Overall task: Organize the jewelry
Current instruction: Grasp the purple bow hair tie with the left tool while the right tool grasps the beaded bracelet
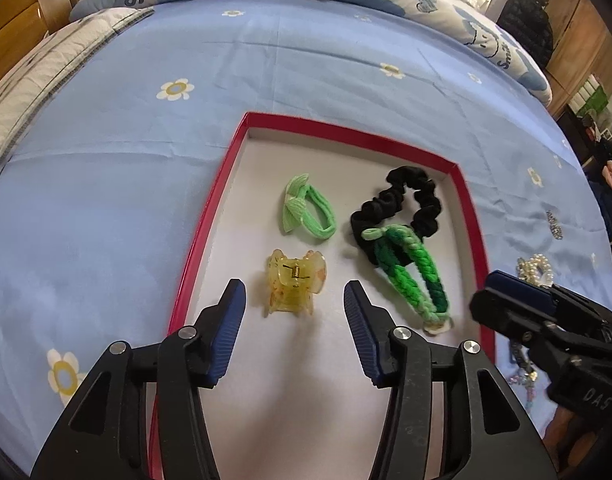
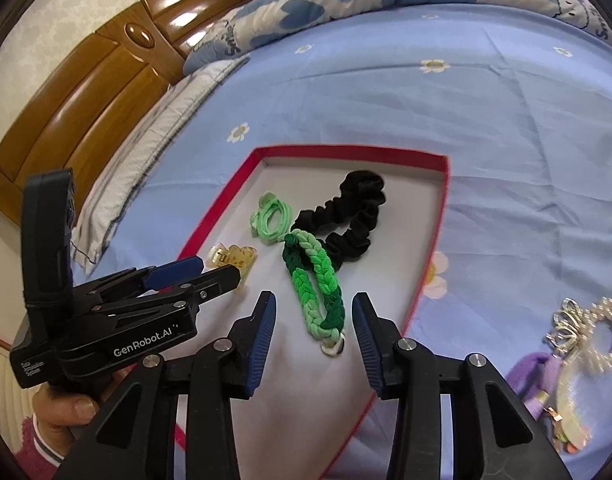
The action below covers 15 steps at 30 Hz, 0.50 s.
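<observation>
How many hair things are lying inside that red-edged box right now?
4. A yellow claw clip nearest the left tongs, a light green hair tie behind it, a black scrunchie at the far right, and a braided green band overlapping it. Nothing seems hidden.

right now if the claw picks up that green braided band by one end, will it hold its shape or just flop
Probably flop. The braided band looks like soft woven cord, lying in a loose bent loop in the red box, so it should dangle. It seems light, and since it overlaps the black scrunchie, lifting it may drag that along.
</observation>
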Available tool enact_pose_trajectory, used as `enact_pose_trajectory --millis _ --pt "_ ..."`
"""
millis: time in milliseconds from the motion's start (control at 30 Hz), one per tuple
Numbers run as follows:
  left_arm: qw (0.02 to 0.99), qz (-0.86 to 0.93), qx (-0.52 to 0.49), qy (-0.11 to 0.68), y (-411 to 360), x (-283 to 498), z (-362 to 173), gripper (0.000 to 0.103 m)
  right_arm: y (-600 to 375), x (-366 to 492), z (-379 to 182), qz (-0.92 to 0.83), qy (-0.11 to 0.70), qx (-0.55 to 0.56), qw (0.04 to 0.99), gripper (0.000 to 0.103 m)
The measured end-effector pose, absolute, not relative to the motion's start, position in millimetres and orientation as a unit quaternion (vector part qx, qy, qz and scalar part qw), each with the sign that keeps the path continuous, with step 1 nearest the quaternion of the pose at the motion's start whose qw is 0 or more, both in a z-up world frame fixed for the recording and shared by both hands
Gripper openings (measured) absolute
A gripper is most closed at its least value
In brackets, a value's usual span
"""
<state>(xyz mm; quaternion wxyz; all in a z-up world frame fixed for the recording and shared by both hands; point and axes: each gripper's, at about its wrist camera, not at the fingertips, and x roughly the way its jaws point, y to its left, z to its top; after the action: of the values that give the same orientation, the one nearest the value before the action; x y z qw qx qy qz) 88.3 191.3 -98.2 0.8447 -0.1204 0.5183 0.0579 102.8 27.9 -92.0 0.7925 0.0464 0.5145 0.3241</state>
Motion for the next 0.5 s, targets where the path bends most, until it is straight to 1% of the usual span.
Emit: enact_pose_trajectory --millis 167,500 --pt "0.852 0.05 -0.126 0.506 180.4 79.5 -83.1 0.051 1.1 93.5 -76.3 0.316 0.499 0.062 0.805 0.046" --pt "0.859 0.016 -0.133 0.494 140.2 70.6 -61.3 0.051 -64.1 79.2 -65.3 0.271 0.489 0.086 0.824 0.047"
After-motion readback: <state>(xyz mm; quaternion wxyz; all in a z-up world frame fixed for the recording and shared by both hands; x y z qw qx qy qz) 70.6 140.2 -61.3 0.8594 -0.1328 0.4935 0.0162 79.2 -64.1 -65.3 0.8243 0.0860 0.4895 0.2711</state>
